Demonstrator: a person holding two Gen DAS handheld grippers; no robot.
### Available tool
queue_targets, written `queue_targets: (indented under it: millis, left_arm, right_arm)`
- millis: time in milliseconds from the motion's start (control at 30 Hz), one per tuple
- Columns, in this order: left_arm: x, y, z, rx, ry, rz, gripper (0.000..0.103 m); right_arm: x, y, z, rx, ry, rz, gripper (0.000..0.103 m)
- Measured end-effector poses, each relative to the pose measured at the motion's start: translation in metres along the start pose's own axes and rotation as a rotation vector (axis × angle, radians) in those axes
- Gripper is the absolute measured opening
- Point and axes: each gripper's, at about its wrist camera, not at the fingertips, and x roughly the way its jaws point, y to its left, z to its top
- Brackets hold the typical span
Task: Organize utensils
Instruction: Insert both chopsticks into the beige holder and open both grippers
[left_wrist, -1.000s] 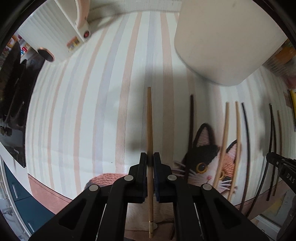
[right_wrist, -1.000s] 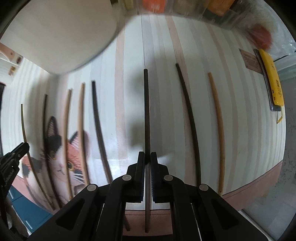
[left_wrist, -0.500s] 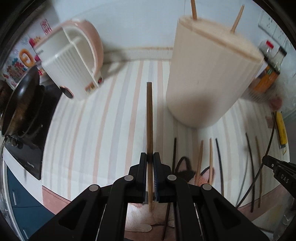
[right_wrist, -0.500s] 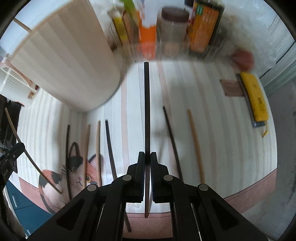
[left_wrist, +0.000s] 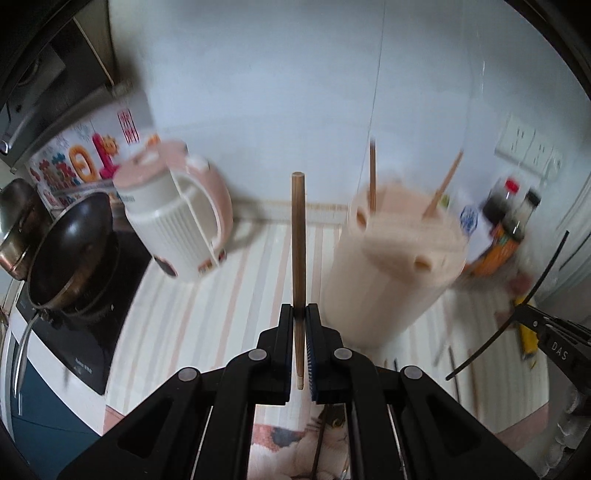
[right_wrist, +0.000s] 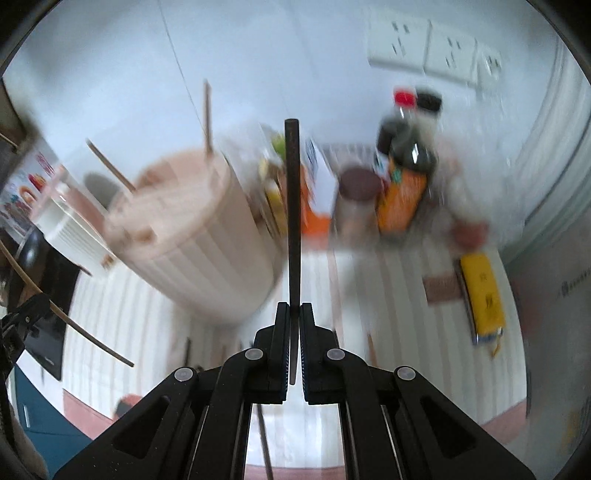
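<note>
nearby, kettle (left_wrist: 177, 229) beside chopstick holder (left_wrist: 391, 266)

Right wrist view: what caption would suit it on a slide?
Right gripper clamps a dark chopstick, raised above the striped mat near the ribbed holder already holding two chopsticks.

The left hand-held gripper (left_wrist: 300, 314) is clamped on a light wooden chopstick (left_wrist: 298, 236) that stands nearly upright, its narrow end hanging below the pads. Just right of it stands a tall beige ribbed holder (left_wrist: 391, 280) with two chopsticks (left_wrist: 372, 181) poking from its lid. Far left sits a pink-and-white rice cooker (left_wrist: 177, 225), beside a dark wok (left_wrist: 70, 254). At the right edge, the right hand-held gripper (left_wrist: 524, 317) carries a dark chopstick (left_wrist: 517, 306) above the striped tabletop (left_wrist: 207, 306).
</note>
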Motion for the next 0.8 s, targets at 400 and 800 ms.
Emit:
queue_targets:
  millis: [400,800]
  left_arm:
    - [-0.076,-0.007,0.062,-0.041,-0.113,-0.111,0.004]
    - [-0.089,-0.048,0.144,0.007,-0.212,-0.207,0.004]
  right_arm:
    - [-0.054,0.031,0.065,-0.085,-0.019,0.131,0.005]
    - [-0.092,0.037,0.159,-0.026,-0.172,0.188,0.005]
